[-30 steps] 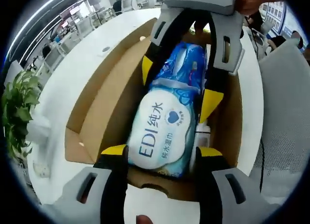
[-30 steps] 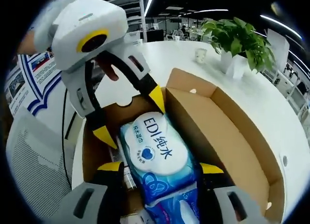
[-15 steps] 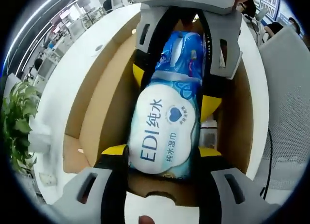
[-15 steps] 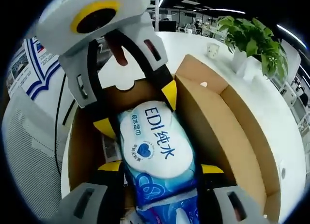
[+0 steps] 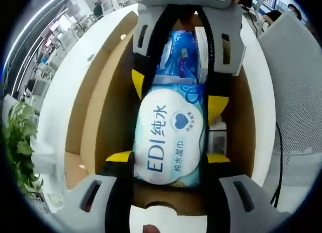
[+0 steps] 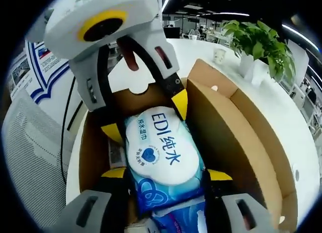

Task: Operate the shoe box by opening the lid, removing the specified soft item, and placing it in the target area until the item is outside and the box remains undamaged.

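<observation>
An open cardboard shoe box stands on a white table. Inside it is a soft blue wet-wipes pack with a white "EDI" label. My left gripper is shut on one end of the pack, its yellow-tipped jaws pressing both sides. From the opposite side my right gripper is shut on the other end. A second blue packet lies against the pack, under the right gripper.
A small white carton sits in the box beside the pack. A potted plant and a paper cup stand on the table. A grey mesh chair is close to the table edge.
Both views have drawn in nearer to the pack, which looks larger and sits higher against the box walls. Both grippers keep their hold on it.
</observation>
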{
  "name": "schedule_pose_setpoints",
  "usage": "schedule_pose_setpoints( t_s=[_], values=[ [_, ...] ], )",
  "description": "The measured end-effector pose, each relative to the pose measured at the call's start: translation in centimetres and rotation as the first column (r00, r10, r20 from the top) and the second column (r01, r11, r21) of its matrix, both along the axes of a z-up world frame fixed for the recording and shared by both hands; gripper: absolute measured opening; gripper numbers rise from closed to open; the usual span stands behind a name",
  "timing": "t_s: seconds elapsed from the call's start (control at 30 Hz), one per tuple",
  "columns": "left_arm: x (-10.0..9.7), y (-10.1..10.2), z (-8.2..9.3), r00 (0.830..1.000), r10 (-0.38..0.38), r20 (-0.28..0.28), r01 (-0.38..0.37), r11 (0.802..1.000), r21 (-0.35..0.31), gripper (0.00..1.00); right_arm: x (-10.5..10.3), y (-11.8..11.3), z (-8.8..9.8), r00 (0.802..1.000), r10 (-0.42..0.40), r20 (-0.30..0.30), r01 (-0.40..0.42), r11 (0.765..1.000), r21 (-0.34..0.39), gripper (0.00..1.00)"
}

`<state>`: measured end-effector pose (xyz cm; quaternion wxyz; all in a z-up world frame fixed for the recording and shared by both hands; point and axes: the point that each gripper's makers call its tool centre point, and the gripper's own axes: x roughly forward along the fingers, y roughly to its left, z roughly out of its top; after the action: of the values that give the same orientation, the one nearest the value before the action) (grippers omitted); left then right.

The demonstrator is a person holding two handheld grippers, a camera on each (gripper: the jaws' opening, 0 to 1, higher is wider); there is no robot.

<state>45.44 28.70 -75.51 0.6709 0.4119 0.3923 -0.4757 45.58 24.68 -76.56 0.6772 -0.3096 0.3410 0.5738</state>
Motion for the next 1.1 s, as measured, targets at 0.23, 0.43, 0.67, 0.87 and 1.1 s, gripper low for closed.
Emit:
schedule_pose_setpoints(
  t_s=[0.23,0.43,0.67,0.87,1.1],
  values=[
    [-0.2,-0.3,-1.3,0.993,-0.115,-0.012,0.115,0.991,0.067,0.58,0.1,0.0,-0.9,0.998,0.054,-0.010,-0.055,0.998,-0.035,0.61],
    [-0.1,-0.5,-1.7,0.992,-0.120,-0.043,0.122,0.991,0.058,0.60,0.0,0.2,-1.5,0.994,0.110,-0.002,-0.110,0.991,-0.072,0.62],
    [0.2,-0.8,-2.0,0.988,-0.135,-0.070,0.138,0.990,0.038,0.60,0.2,0.3,-1.9,0.990,0.133,-0.049,-0.136,0.988,-0.068,0.63],
    [0.3,-0.9,-2.2,0.985,-0.142,-0.095,0.144,0.989,0.017,0.61,0.3,0.3,-2.0,0.985,0.161,-0.061,-0.166,0.983,-0.074,0.64],
    [-0.3,-1.6,-1.9,0.984,-0.156,-0.089,0.155,0.988,-0.022,0.62,0.5,0.3,-1.9,0.983,0.183,-0.029,-0.185,0.977,-0.103,0.66]
  ],
)
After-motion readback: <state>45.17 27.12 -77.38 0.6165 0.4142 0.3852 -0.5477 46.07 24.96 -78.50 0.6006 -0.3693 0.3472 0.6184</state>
